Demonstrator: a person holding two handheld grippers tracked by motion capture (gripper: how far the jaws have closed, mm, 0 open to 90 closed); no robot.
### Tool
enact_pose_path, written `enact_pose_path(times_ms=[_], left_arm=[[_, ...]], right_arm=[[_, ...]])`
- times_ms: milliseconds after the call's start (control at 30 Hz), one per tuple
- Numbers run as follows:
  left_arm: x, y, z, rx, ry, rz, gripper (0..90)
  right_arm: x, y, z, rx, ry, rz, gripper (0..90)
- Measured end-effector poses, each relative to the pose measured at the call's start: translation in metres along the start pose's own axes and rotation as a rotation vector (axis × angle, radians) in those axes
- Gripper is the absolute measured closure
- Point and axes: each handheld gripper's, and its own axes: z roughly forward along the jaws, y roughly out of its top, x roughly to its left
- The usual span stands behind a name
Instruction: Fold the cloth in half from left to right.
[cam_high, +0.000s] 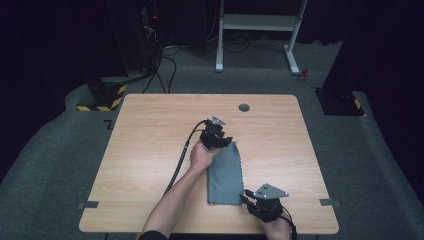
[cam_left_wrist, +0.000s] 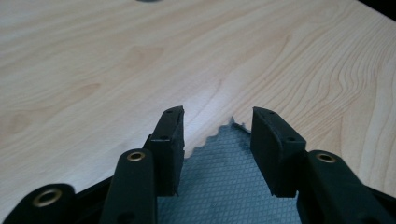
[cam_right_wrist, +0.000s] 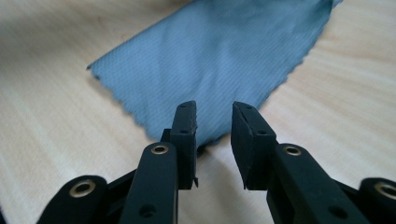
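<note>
the right claw (cam_high: 246, 199) is sitting released at the near corner of the grey cloth (cam_high: 225, 172) lying flat on the bench (cam_high: 150, 130); the left claw (cam_high: 223, 141), also released, is at its far corner. likely a fold just laid; next calls for regripping an edge.

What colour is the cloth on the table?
Grey-blue cloth, with a fine woven texture; the right gripper view shows it best.

The high view looks forward and down from above the person's side, taking in the whole wooden table (cam_high: 150, 130) and the floor beyond. Each gripper view sits low, close above the tabletop, looking along its own jaws. All three share the grey cloth (cam_high: 226, 172) (cam_left_wrist: 224, 182) (cam_right_wrist: 210, 56), seen from opposite corners
</note>
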Motion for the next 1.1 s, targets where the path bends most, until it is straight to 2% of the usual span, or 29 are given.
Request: enact_pose_path(times_ms=[33, 133, 267, 367, 500, 567, 767, 800, 900, 933, 1067, 1100], left_arm=[[0.0, -0.001, -0.003, -0.003, 0.003, -0.009, 53.2], [0.0, -0.01, -0.018, 0.005, 0.021, 0.003, 51.9], [-0.004, -0.035, -0.033, 0.022, 0.028, 0.009, 51.5], [-0.007, -0.056, -0.037, 0.046, 0.046, 0.006, 50.7], [-0.008, -0.069, -0.037, 0.05, 0.07, -0.004, 48.9], [-0.009, -0.072, -0.035, 0.041, 0.069, -0.012, 48.1], [-0.009, -0.073, -0.029, 0.045, 0.106, 0.001, 48.0], [-0.009, -0.073, -0.027, 0.05, 0.12, -0.01, 48.2], [-0.004, -0.073, -0.027, 0.052, 0.153, -0.009, 49.0], [-0.002, -0.073, -0.028, 0.055, 0.166, 0.009, 49.0], [0.002, -0.074, -0.029, 0.049, 0.174, -0.01, 48.0], [0.002, -0.074, -0.029, 0.047, 0.175, -0.017, 48.0]], right_arm=[[-0.001, 0.002, 0.0, 0.0, 0.002, 0.0, 71.5], [-0.011, 0.013, 0.005, -0.004, -0.007, -0.019, 71.9], [-0.034, 0.031, 0.026, 0.041, 0.023, 0.004, 71.7], [-0.046, 0.046, 0.045, 0.067, 0.019, -0.007, 71.2], [-0.059, 0.066, 0.067, 0.08, 0.0, 0.016, 69.8], [-0.064, 0.072, 0.077, 0.082, -0.01, 0.025, 69.8], [-0.076, 0.084, 0.104, 0.111, -0.023, 0.026, 69.9], [-0.077, 0.085, 0.106, 0.108, -0.024, 0.024, 69.9], [-0.082, 0.087, 0.115, 0.125, -0.031, 0.036, 69.8], [-0.084, 0.088, 0.118, 0.135, -0.035, 0.042, 69.8], [-0.09, 0.092, 0.125, 0.134, -0.034, 0.052, 69.3], [-0.092, 0.094, 0.127, 0.139, -0.039, 0.042, 69.3]])
